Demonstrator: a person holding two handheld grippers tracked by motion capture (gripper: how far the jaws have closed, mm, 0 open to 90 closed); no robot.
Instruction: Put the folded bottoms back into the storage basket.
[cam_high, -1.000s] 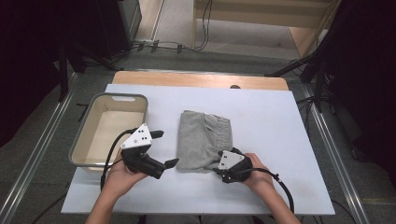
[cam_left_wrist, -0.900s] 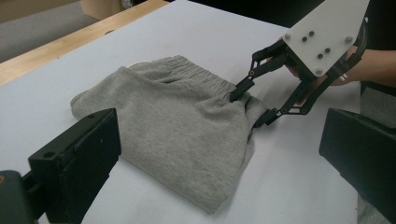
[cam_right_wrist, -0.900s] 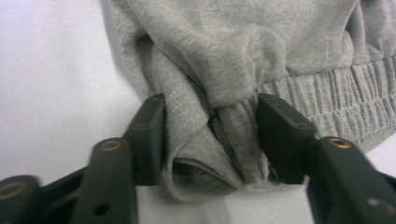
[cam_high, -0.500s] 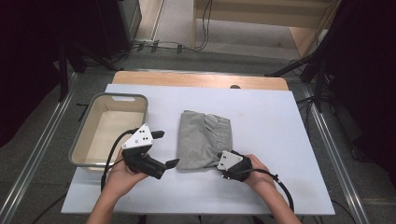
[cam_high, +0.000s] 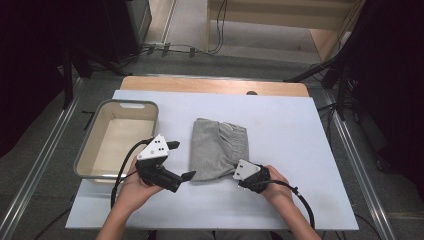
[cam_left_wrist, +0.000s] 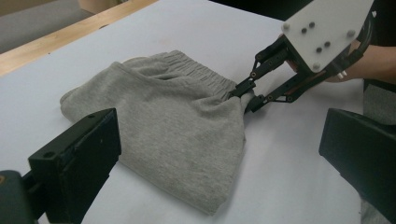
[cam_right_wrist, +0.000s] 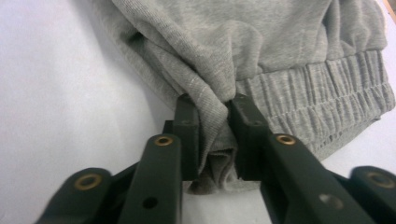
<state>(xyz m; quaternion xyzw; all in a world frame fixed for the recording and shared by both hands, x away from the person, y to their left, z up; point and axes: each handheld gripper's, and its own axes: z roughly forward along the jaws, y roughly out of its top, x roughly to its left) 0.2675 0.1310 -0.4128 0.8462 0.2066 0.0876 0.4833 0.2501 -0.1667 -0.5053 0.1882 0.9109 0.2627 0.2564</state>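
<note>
One pair of grey sweat shorts (cam_high: 218, 148), folded, ribbed elastic waistband along its right side, soft knit, mid-surface toward the near edge; right tool (cam_high: 239, 173) has just been closing, now clamped on a bunched fold at the shorts' near right corner; left tool (cam_high: 181, 161) gaping wide, just beside the shorts' left edge, gripping nothing; one beige plastic tub (cam_high: 85, 155) at the surface's left edge; no legible writing.
</note>
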